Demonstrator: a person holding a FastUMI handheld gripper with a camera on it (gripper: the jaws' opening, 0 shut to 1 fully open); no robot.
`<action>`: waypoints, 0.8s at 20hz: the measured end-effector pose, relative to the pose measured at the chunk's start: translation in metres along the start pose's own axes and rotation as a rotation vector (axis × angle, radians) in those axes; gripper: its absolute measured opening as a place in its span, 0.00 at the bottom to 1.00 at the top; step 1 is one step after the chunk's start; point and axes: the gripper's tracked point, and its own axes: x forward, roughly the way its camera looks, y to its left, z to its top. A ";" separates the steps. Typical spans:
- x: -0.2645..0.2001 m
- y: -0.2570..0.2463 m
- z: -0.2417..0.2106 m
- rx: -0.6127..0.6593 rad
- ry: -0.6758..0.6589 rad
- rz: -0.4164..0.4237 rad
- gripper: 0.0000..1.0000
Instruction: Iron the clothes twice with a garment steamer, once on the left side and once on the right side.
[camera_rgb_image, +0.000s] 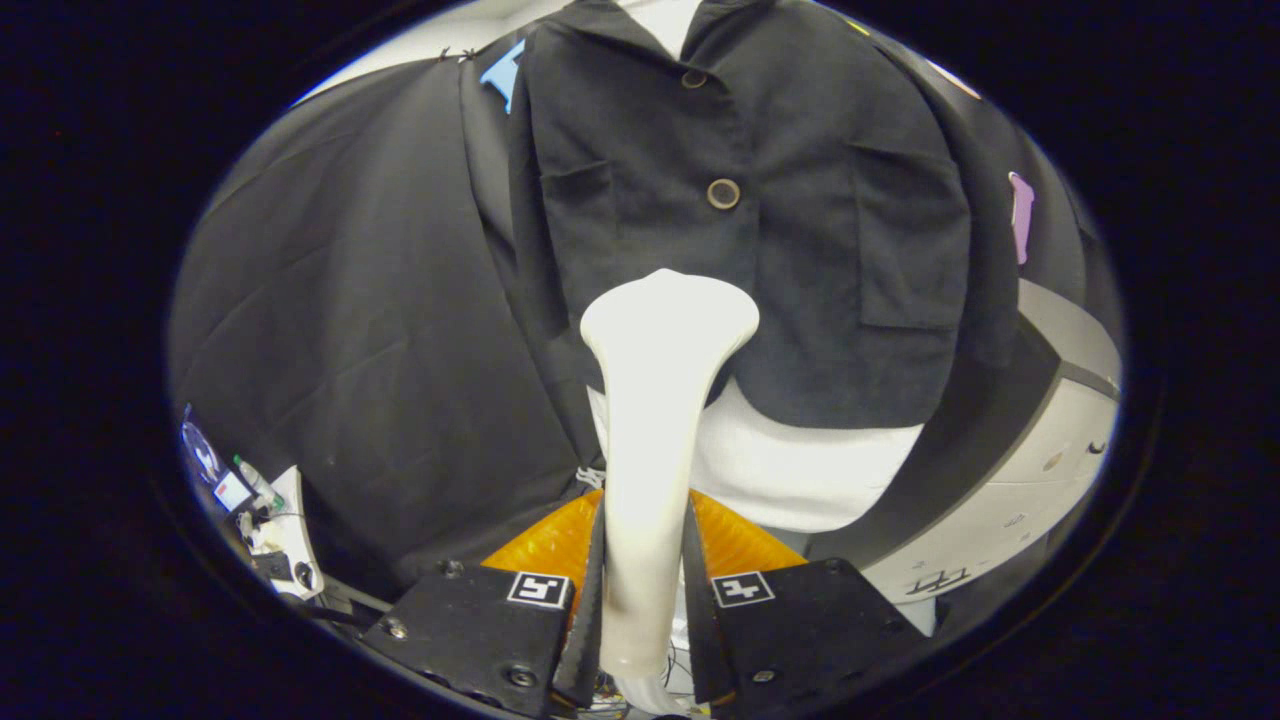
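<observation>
A cream-white garment steamer (655, 400) stands upright between my fingers, and my gripper (645, 590) is shut on its handle. Its wide head reaches the lower middle of a black buttoned jacket (740, 230) that hangs on a white mannequin torso (800, 470) just beyond the fingers. The head sits below the jacket's lower button (723, 193), near the front opening and toward the left panel. Whether the head touches the cloth I cannot tell.
Black cloth (360, 330) hangs behind and to the left of the jacket. A white and grey cabinet-like body (1030, 480) stands to the right of the torso. Small items and cables (260, 510) lie low on the left.
</observation>
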 end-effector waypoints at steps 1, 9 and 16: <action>-0.012 -0.006 0.003 0.006 -0.016 -0.003 0.39; -0.117 -0.084 0.023 0.058 -0.140 -0.081 0.39; -0.203 -0.191 0.013 0.127 -0.214 -0.166 0.39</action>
